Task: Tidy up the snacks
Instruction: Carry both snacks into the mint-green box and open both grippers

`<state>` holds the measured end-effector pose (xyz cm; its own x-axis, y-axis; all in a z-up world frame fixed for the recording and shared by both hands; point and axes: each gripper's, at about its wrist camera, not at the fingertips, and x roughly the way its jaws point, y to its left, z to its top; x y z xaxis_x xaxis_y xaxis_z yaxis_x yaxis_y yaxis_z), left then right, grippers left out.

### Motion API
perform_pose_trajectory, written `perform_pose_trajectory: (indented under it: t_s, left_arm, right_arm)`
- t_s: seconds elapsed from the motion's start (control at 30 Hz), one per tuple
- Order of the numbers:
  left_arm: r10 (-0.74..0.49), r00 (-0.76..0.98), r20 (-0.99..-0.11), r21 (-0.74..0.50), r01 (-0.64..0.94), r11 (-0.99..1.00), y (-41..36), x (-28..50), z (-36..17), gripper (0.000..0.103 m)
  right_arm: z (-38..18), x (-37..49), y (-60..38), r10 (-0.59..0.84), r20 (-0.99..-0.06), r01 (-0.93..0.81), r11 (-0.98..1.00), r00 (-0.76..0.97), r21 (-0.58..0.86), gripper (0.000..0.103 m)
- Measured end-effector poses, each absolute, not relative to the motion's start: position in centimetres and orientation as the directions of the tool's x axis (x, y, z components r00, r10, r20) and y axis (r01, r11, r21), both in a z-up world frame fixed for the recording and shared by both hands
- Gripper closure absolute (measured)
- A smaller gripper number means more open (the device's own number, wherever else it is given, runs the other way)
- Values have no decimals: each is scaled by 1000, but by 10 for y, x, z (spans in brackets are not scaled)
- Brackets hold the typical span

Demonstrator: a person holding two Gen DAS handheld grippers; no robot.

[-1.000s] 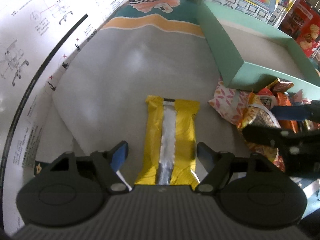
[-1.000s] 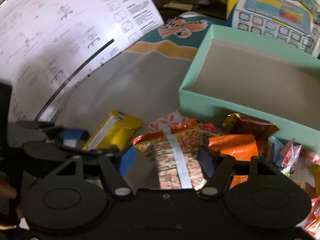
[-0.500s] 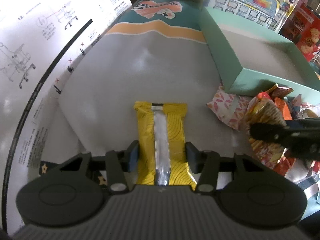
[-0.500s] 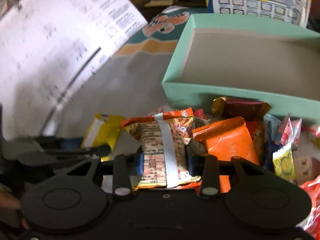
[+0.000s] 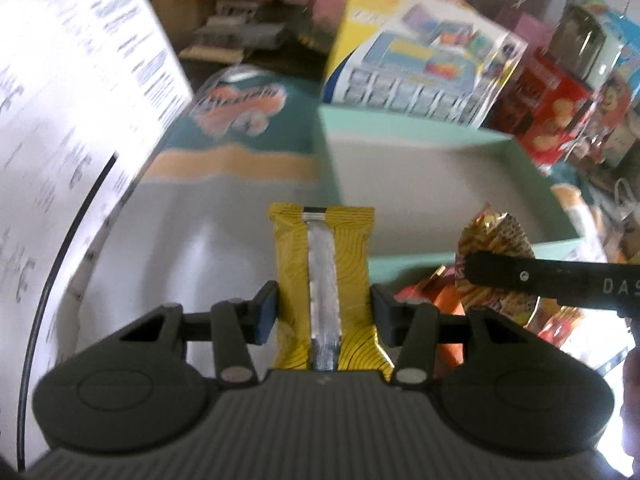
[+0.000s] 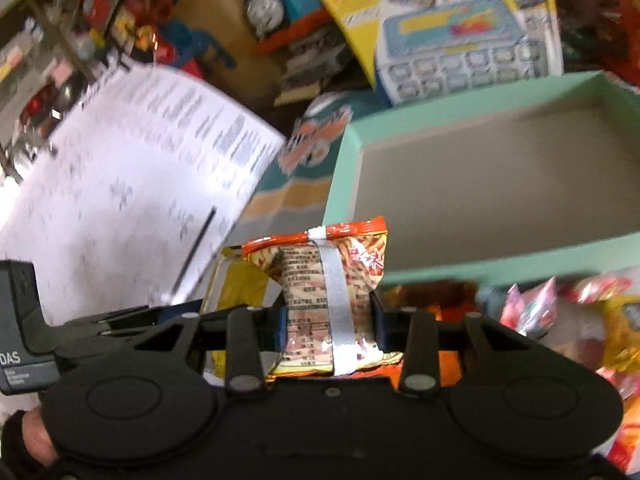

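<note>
Left gripper (image 5: 323, 310) clamped on yellow pack (image 5: 324, 276), right gripper (image 6: 329, 322) on orange pack (image 6: 332, 300). Box (image 6: 348, 168) ahead of both. Side by side: could collide, or thin wrappers slip free short of it.

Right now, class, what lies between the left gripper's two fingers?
A yellow snack packet, pinched between the fingers in the left wrist view.

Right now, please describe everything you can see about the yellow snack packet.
The yellow snack packet is a flat, glossy foil-like wrapper with thin dark curved lines and a silver seam strip along its middle. Its far end is crimped. The left gripper is shut on its sides, pads pressing it, holding it lengthwise toward the mint-green box.
</note>
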<state>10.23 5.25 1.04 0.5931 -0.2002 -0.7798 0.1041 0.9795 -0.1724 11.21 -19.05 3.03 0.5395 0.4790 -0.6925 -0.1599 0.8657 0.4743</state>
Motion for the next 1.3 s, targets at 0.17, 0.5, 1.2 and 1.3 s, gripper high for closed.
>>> perform_pose_trajectory:
  t_s: [0.17, 0.5, 1.2, 1.3]
  left_arm:
    - [-204, 601, -772, -142, 149, 979, 25, 132, 24, 54]
    - [-173, 519, -837, -100, 166, 981, -28, 249, -17, 54]
    - [-60, 556, -829, 48, 177, 983, -39, 362, -63, 54]
    - [-97, 539, -837, -7, 167, 986, -36, 360, -57, 52]
  right_arm:
    - [43, 134, -220, 419, -684, -130, 892, 597, 432, 65]
    - [6, 222, -245, 275, -774, -22, 947, 571, 320, 65]
    - [-46, 331, -220, 273, -804, 0, 947, 528, 321, 65]
    - [-41, 337, -217, 287, -784, 22, 934, 551, 357, 56]
